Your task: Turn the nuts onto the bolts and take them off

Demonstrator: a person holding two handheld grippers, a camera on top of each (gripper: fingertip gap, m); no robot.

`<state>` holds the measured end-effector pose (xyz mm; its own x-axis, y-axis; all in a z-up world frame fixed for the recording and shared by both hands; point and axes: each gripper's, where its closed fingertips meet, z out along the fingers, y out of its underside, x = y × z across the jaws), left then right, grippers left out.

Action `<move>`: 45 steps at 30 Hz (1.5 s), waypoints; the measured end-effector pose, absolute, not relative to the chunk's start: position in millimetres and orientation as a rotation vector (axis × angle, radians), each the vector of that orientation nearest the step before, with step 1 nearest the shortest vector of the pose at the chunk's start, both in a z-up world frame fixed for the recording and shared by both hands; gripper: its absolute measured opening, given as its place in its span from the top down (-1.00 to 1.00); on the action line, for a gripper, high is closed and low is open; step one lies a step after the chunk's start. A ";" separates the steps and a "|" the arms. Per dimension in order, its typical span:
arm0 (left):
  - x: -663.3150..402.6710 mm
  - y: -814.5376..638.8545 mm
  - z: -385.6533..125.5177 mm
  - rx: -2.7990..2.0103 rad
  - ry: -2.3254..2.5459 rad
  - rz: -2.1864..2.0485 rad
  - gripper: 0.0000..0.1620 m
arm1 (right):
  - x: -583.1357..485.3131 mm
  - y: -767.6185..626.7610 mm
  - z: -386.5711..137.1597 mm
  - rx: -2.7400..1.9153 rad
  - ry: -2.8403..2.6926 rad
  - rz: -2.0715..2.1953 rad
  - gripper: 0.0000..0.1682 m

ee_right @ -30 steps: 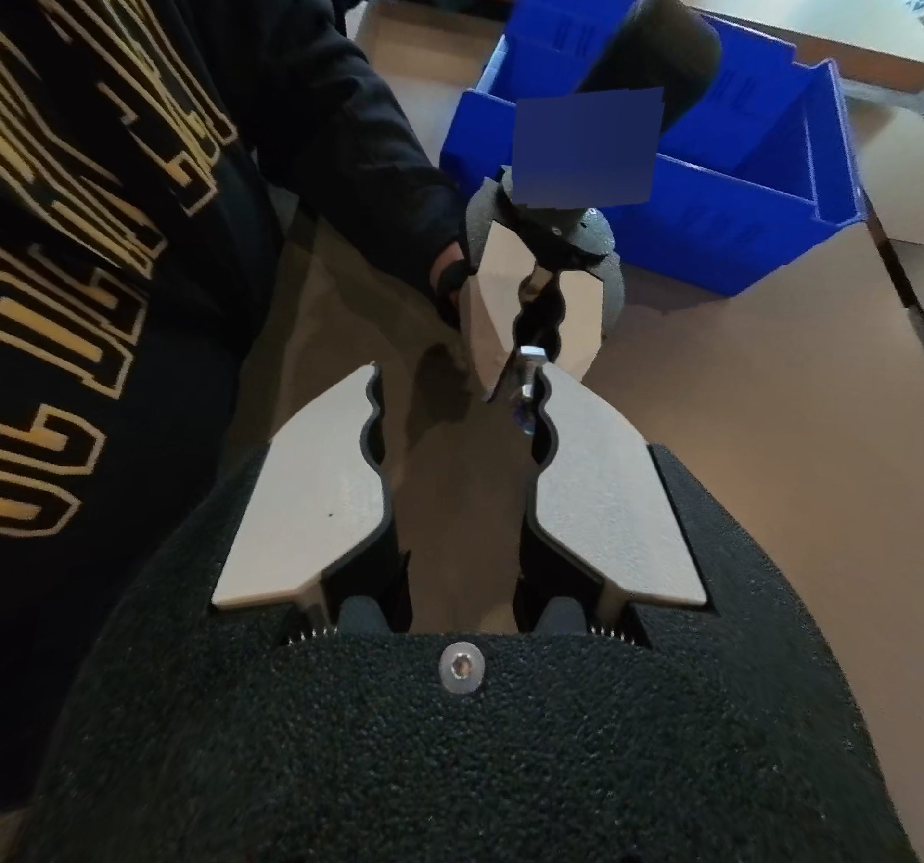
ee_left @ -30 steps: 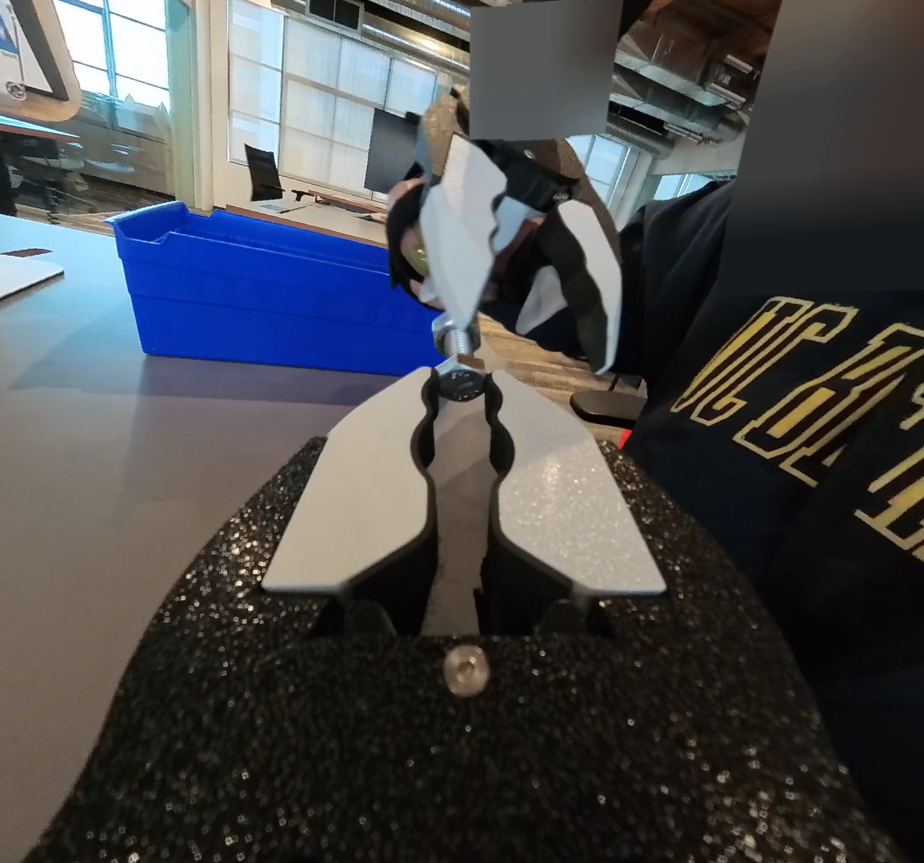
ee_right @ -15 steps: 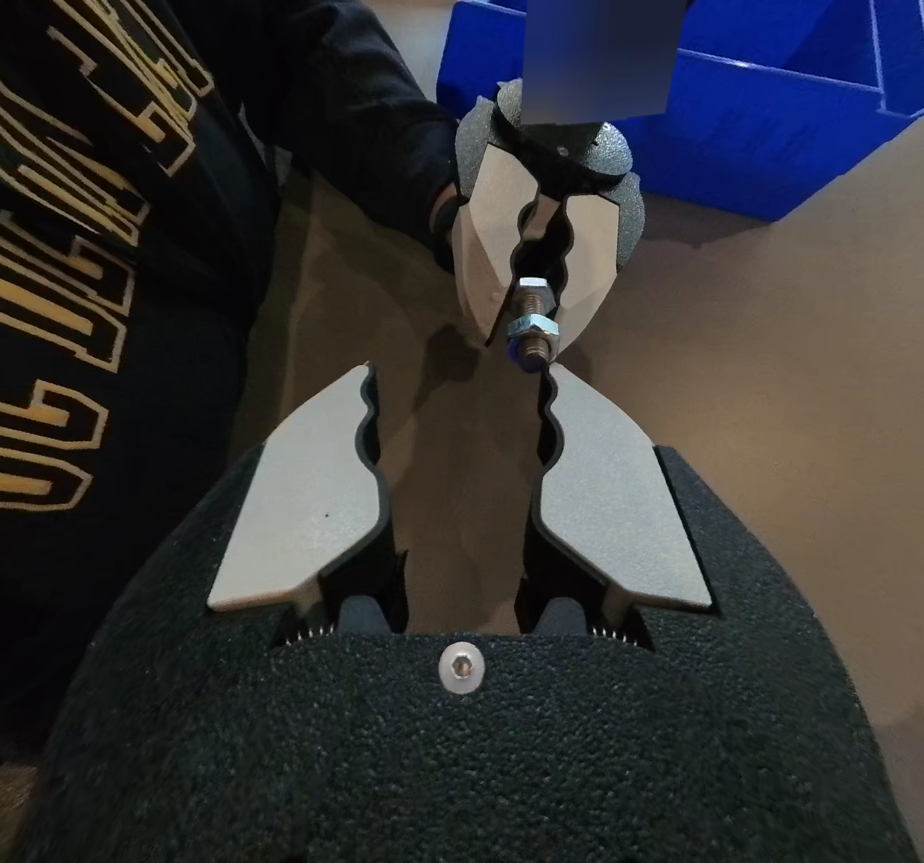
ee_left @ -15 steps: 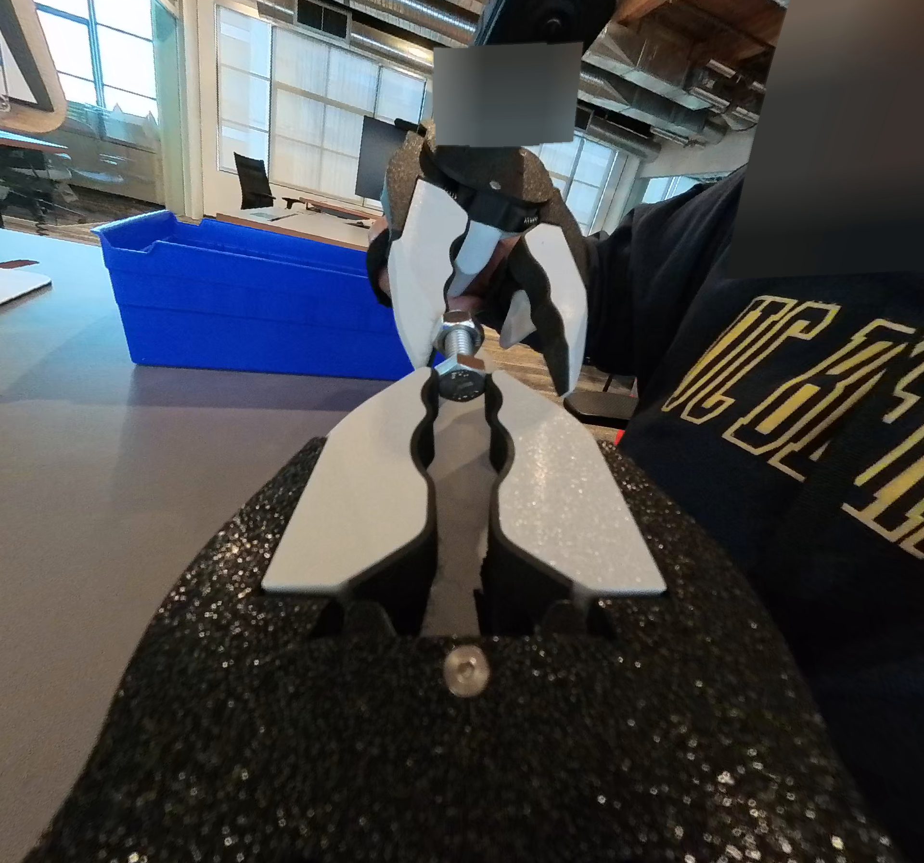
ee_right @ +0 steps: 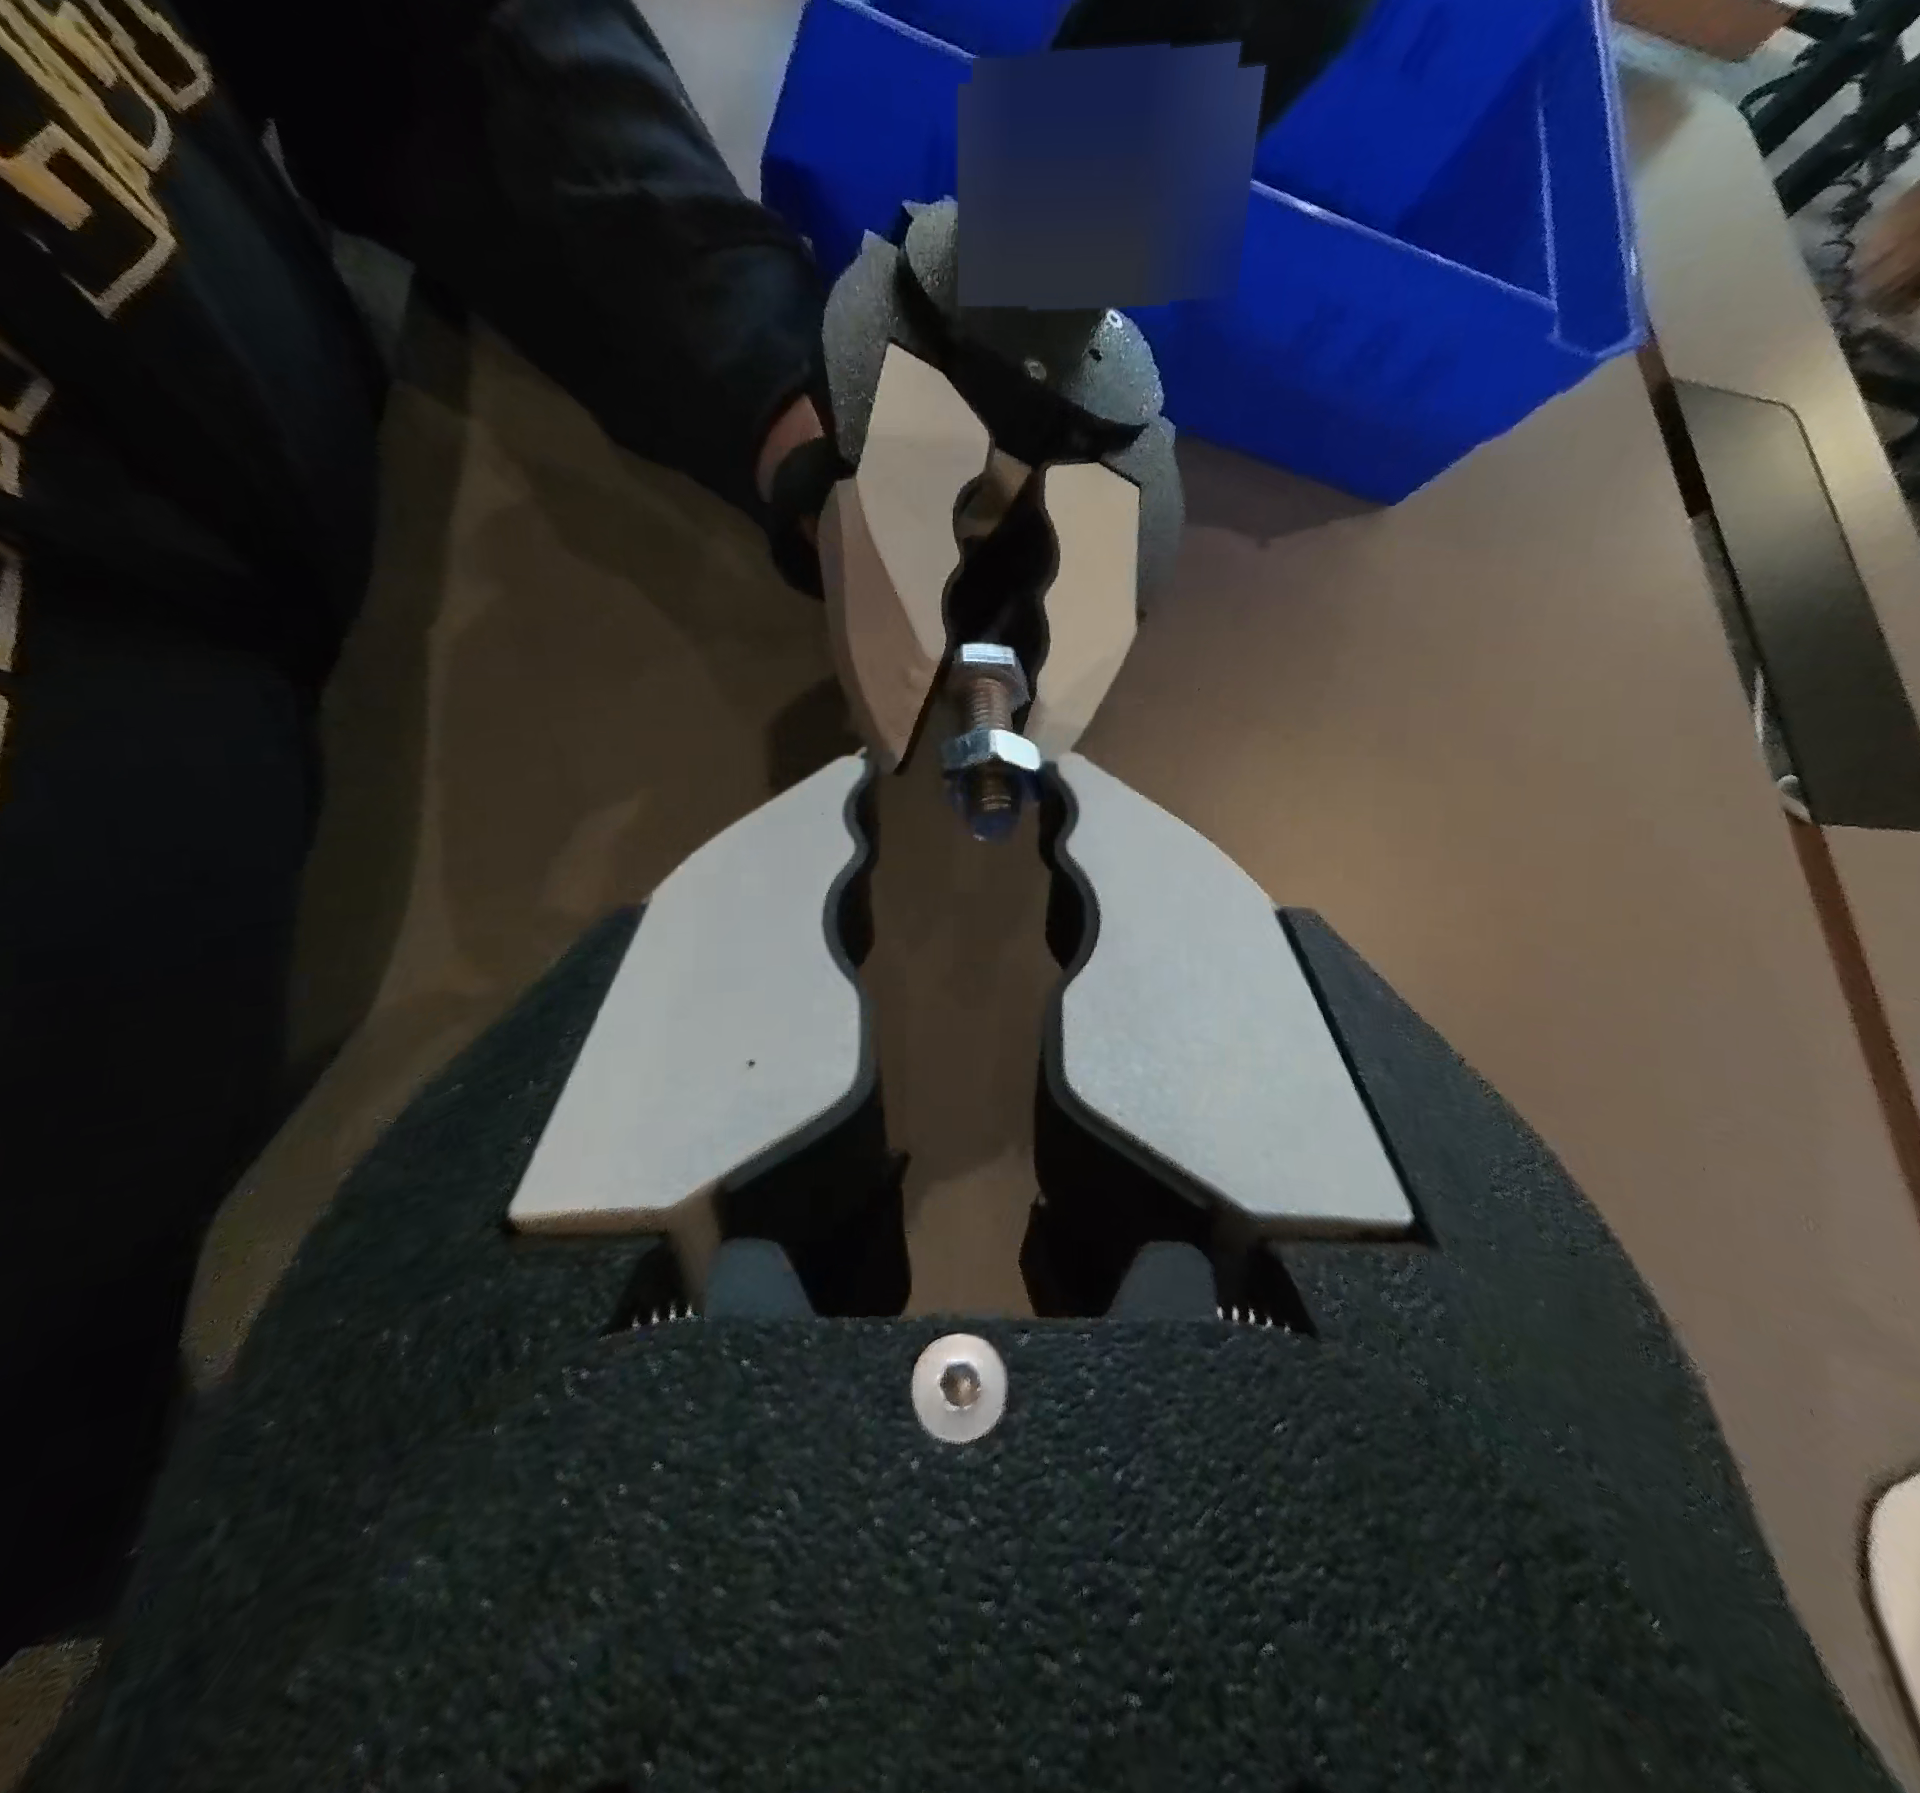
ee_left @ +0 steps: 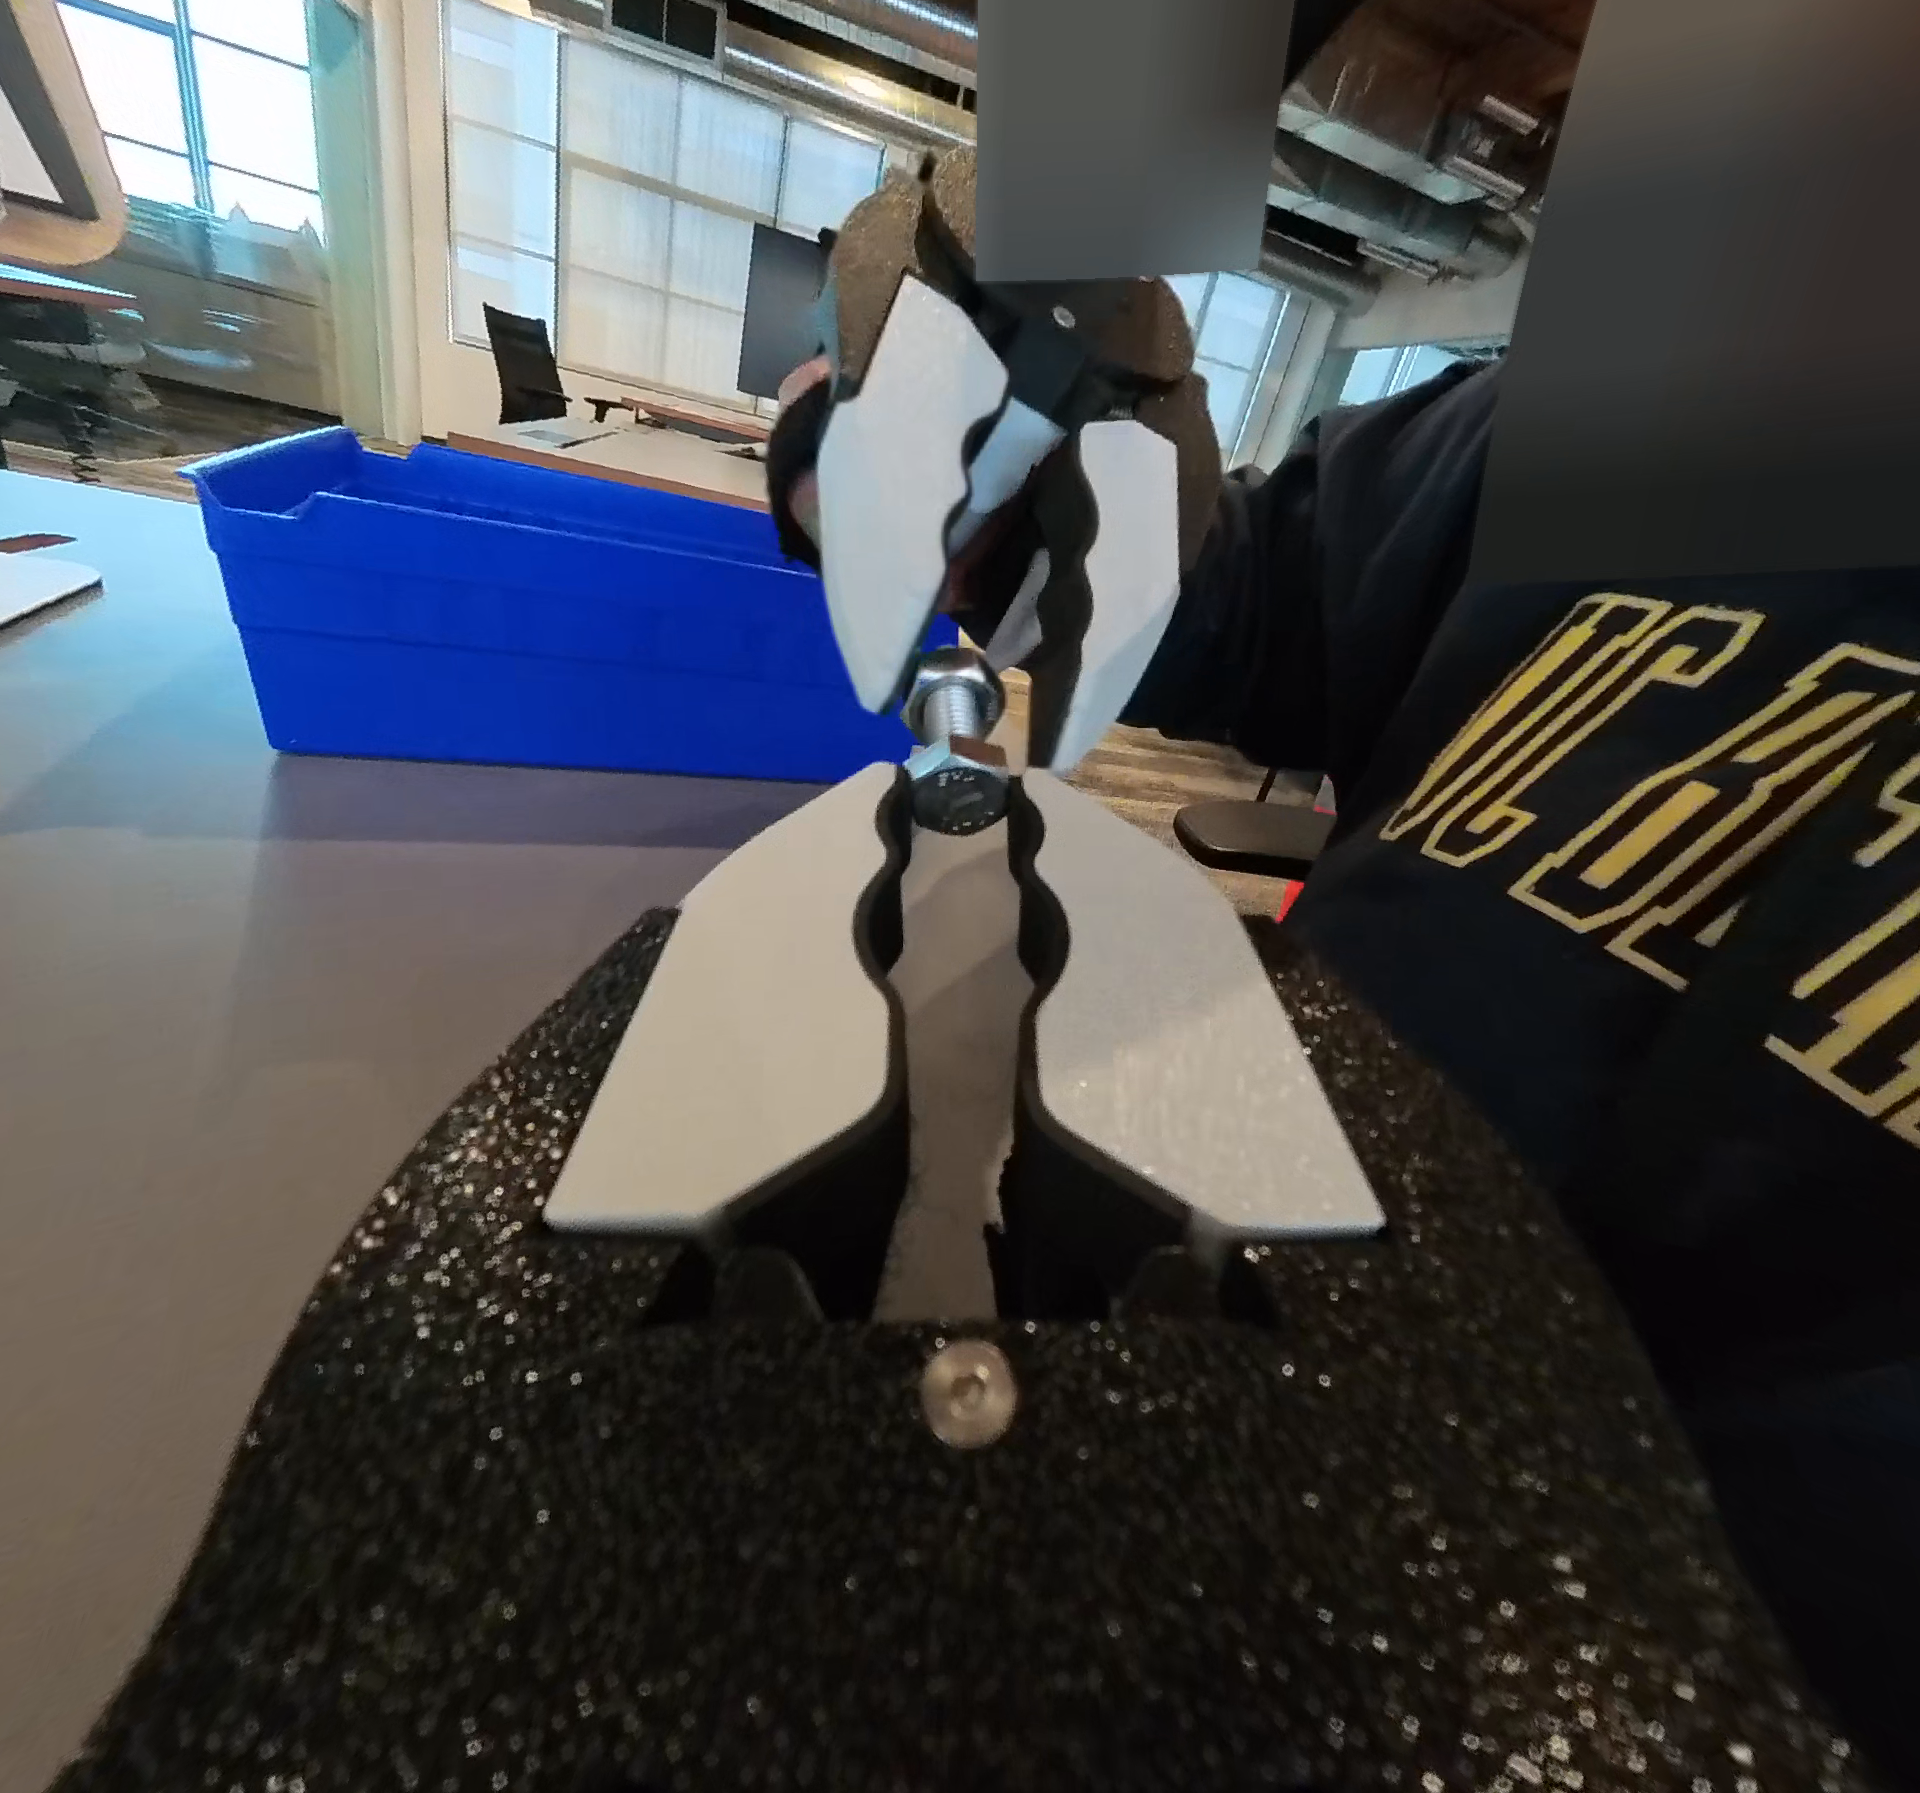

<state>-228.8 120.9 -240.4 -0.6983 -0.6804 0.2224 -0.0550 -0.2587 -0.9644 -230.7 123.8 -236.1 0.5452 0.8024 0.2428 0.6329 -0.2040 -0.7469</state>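
Left tool [ee_left: 956, 787]: narrow, clamped on the hex head of the bolt [ee_left: 954, 803], holding it in the air above the bench [ee_left: 312, 912], well clear of the blue bin [ee_left: 520, 621] at the far left.

Bolt's long axis: straight out from the left tool's tips, threaded end pointing at the right tool [ee_right: 966, 772]. Two tools tip to tip, the bolt bridging them.

Nut [ee_left: 951, 675]: already on the thread, a short way along from the head, bare thread showing on both sides of it (in the right wrist view the free end pokes past the nut [ee_right: 989, 754] into the mouth of the right tool).

Right tool: partly drawn in, straddling the nut. One fingertip against a flat of the nut or very nearly so, a visible gap on the other side; not clamped, as far as can be judged.

Probable step in hand: closing on the nut to turn it. Hinges on keeping the right tool's axis in line with the bolt's, so that a twist of the wrist spins the nut round the thread without cocking it. Right tool plainly the nearer to the nut; left only anchoring the head.
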 end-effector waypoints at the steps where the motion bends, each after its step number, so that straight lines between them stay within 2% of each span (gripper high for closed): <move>1: -229.2 120.3 -240.4 -0.891 1.583 -2.011 0.79 | -230.8 124.3 -235.5 -1.917 -1.173 0.239 0.68; 4: -230.2 117.6 -241.3 -0.878 1.604 -2.007 0.79 | -229.4 124.6 -236.4 -1.927 -1.184 0.229 0.79; 8: -229.8 118.3 -240.6 -0.880 1.595 -2.014 0.78 | -227.4 125.6 -238.4 -1.941 -1.171 0.203 0.79; 9: -230.1 117.7 -240.0 -0.872 1.594 -2.018 0.74 | -226.7 125.0 -239.0 -1.945 -1.174 0.192 0.79; 13: -227.1 121.8 -238.0 -0.900 1.547 -2.026 0.26 | -220.6 122.3 -238.3 -1.955 -1.133 0.179 0.79; 15: -225.2 125.7 -237.1 -0.920 1.515 -2.025 0.17 | -214.1 119.6 -235.1 -1.958 -1.089 0.164 0.79; 17: -225.7 127.2 -235.9 -0.920 1.502 -2.032 0.26 | -203.1 114.8 -228.2 -1.955 -1.031 0.123 0.79; 22: -227.0 126.5 -238.3 -0.913 1.525 -1.982 0.83 | -132.3 94.9 -190.2 -1.953 -0.739 -0.128 0.79; 25: -219.7 133.5 -246.4 -0.988 1.529 -1.818 0.88 | -55.3 71.5 -175.2 -2.003 -0.462 -0.361 0.79; 28: -215.0 137.2 -256.4 -1.035 1.569 -1.661 1.00 | 13.0 42.5 -194.7 -2.151 -0.239 -0.485 0.79; 36: -213.9 135.6 -261.5 -1.041 1.605 -1.605 1.00 | 94.9 15.1 -284.2 -2.529 0.022 -0.398 0.79; 45: -213.5 132.0 -264.7 -1.036 1.642 -1.589 1.00 | 129.1 7.8 -328.6 -2.754 0.109 -0.322 0.79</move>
